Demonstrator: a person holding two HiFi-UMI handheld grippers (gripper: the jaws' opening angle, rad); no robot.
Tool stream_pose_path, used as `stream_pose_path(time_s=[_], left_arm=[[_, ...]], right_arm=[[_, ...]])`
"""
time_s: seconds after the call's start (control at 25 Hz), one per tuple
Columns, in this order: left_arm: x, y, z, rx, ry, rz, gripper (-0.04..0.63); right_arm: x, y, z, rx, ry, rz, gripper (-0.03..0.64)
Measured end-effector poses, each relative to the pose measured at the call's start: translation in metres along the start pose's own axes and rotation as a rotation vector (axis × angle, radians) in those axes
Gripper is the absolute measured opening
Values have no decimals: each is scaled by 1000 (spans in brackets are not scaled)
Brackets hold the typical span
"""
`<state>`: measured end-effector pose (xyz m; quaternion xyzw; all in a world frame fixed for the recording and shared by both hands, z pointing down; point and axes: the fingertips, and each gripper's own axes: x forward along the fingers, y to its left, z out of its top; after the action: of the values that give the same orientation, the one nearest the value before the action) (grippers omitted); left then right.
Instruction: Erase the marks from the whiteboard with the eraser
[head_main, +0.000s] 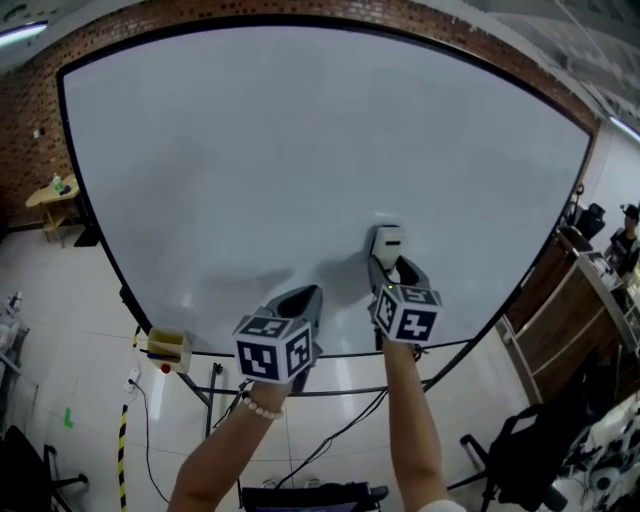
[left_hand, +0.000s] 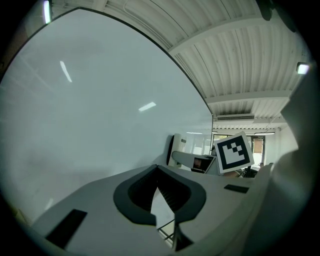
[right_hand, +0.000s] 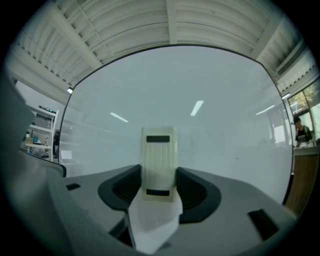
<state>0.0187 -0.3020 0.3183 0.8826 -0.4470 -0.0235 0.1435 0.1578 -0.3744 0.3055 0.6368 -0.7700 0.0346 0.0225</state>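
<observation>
Right gripper (head_main: 390, 262): jaws clamped on the eraser (head_main: 387, 240), one dark pad on each long side. In the right gripper view the eraser stands upright between the jaws, cream and ribbed, with a dark bar near its top and bottom. A white wedge-shaped piece sits under it in the gap, and I can't tell what that is. Eraser is low on the whiteboard (head_main: 300, 150), right of centre. From the left gripper view its dark edge looks pressed flat to the surface. Left gripper (head_main: 308, 293): jaws drawn together to a point with nothing between them, tip up close to the board's lower part, just left of the right gripper and a bit lower. Can't tell if it touches. My forearms (head_main: 415, 420) come up from the bottom of the head view, with the marker cubes (head_main: 275, 347) on both tools facing me. Board surface reads plain pale grey across all three views, with ceiling-light streaks reflected in it. A small yellow box (head_main: 168, 347) sits by the board's lower left corner. Brick wall (head_main: 20, 130) behind the board, a little table (head_main: 55, 195) off to the left.
</observation>
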Motion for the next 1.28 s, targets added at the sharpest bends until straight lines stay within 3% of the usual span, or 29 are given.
stream_pose_path(time_s=[0.32, 0.56, 1.28], left_arm=[[-37, 48, -10, -27, -18, 115, 2], [-64, 85, -14, -39, -23, 143, 2], [-196, 257, 13, -55, 2, 82, 2]], right_arm=[[11, 81, -6, -25, 17, 59, 247], [20, 136, -6, -16, 2, 103, 247], [47, 351, -6, -33, -12, 22, 247]])
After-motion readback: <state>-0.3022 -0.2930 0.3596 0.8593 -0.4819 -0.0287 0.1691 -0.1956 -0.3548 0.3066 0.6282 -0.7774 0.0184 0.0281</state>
